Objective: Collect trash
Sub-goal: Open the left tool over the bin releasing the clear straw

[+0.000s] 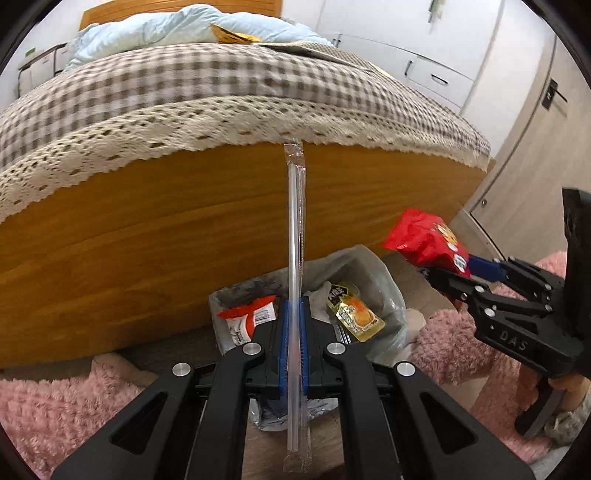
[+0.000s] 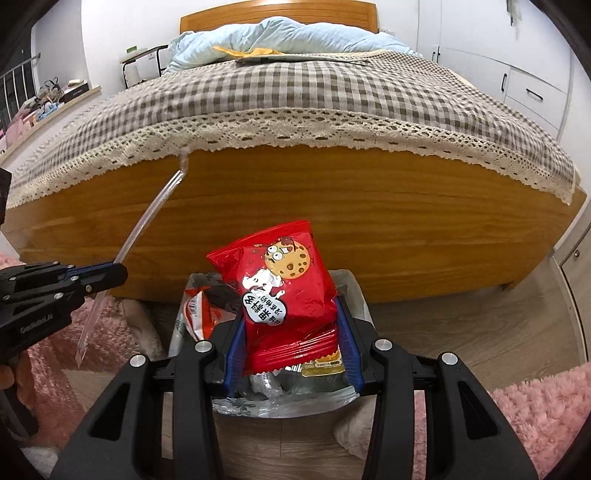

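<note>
My left gripper (image 1: pixel 294 306) is shut on a clear wrapped straw (image 1: pixel 295 221) that stands up past the bed's footboard; from the right wrist view the same left gripper (image 2: pixel 118 267) and straw (image 2: pixel 147 218) show at the left. My right gripper (image 2: pixel 291 314) is shut on a red cookie packet (image 2: pixel 280 288), also seen at the right of the left wrist view as the right gripper (image 1: pixel 461 266) holding the packet (image 1: pixel 424 240). Below both sits a bin lined with a grey bag (image 1: pixel 384 280), its rim (image 2: pixel 354 288) showing beneath the packet, holding several wrappers.
A wooden bed footboard (image 1: pixel 147 229) with a checked, lace-edged cover (image 2: pixel 295 96) rises right behind the bin. Pink fluffy rugs (image 1: pixel 55 406) (image 2: pixel 535 413) lie on the wood floor on both sides. A yellow wrapper (image 1: pixel 231 35) lies on the bed near the blue duvet. White cupboards (image 1: pixel 436 55) stand at the right.
</note>
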`<action>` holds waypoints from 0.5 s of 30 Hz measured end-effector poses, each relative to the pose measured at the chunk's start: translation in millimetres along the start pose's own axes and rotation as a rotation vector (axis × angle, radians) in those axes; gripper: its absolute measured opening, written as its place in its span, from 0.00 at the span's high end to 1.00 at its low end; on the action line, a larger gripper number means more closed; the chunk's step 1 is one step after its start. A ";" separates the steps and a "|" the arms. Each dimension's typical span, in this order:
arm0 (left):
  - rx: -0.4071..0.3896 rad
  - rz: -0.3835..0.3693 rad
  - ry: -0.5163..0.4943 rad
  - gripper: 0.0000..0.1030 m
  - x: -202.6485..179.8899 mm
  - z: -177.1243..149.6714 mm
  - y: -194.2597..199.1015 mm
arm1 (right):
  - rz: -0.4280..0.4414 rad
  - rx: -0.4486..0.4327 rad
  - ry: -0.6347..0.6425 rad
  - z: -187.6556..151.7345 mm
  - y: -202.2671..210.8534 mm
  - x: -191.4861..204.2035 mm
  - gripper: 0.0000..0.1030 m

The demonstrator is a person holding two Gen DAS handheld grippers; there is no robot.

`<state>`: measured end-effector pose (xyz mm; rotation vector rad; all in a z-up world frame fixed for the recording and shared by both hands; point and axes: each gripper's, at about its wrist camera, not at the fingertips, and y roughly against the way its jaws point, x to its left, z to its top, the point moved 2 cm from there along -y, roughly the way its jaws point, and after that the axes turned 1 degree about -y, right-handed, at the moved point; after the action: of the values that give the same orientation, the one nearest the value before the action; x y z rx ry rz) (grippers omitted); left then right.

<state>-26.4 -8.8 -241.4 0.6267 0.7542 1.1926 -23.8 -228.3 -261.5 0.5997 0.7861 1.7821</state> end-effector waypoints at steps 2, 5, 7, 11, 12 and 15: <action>0.011 -0.005 -0.015 0.97 -2.8 -3.1 -4.2 | -0.003 0.013 0.001 -1.3 -4.9 -0.2 0.58; 0.030 -0.015 -0.024 0.97 -3.8 -6.5 -10.5 | -0.007 0.027 0.002 -3.6 -10.3 -0.2 0.58; 0.049 -0.022 -0.024 0.97 -4.1 -8.8 -16.0 | -0.012 0.038 0.001 -4.5 -13.9 -1.2 0.58; 0.094 -0.040 -0.025 0.97 -4.0 -16.2 -26.7 | -0.014 0.064 -0.018 -8.4 -20.9 -5.4 0.58; 0.114 -0.045 -0.022 0.97 -3.4 -19.6 -30.8 | -0.013 0.072 -0.023 -9.9 -22.5 -6.6 0.58; 0.184 -0.064 -0.013 0.97 -2.3 -27.6 -43.9 | -0.015 0.090 -0.032 -14.8 -26.7 -12.1 0.58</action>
<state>-23.3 -21.4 -291.6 0.7555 0.8732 1.0670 -14.0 -236.7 -291.7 0.6789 0.8502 1.7264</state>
